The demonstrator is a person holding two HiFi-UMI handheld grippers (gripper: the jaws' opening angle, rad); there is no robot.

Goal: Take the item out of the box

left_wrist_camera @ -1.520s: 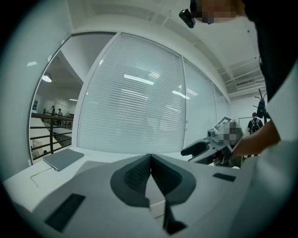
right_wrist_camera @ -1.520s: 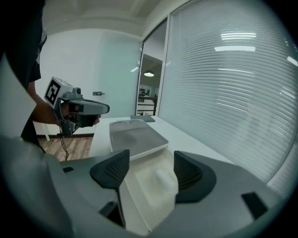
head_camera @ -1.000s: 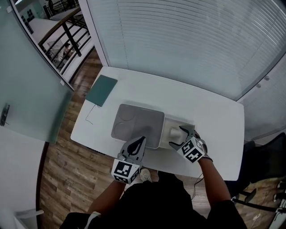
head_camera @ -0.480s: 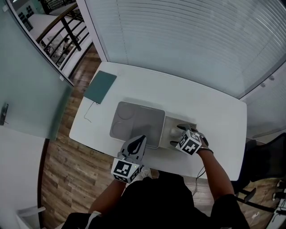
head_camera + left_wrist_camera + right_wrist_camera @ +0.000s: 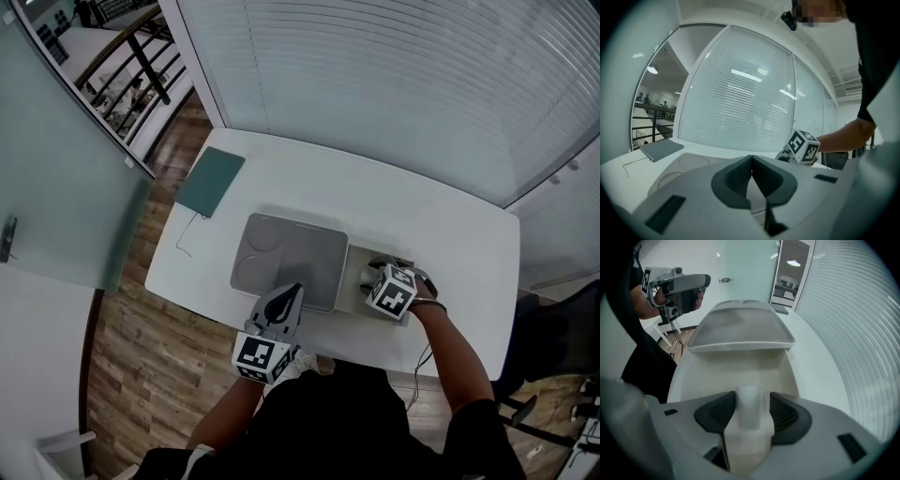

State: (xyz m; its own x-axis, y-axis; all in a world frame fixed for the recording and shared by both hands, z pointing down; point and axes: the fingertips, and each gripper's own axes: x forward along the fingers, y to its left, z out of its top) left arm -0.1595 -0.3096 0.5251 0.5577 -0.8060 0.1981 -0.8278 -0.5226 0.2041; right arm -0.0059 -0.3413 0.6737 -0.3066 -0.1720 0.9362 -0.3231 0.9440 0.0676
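Observation:
A grey box stands on the white table. Its lid lies over the left part, and the open cream tray shows at the right. My right gripper reaches down into that tray. Its jaws are closing, with the pads against both sides of a white bottle-shaped item; the right gripper shows this close up. My left gripper is shut and holds nothing, its tip at the lid's near edge. In the left gripper view the left gripper points over the lid.
A dark green notebook lies at the table's far left corner, with a thin cable near it. White blinds run behind the table. A dark chair stands at the right, and the wooden floor lies off the left edge.
My right gripper has dropped lower into the tray and its jaws have come in against the white item. The left gripper and the lid have stayed in place.

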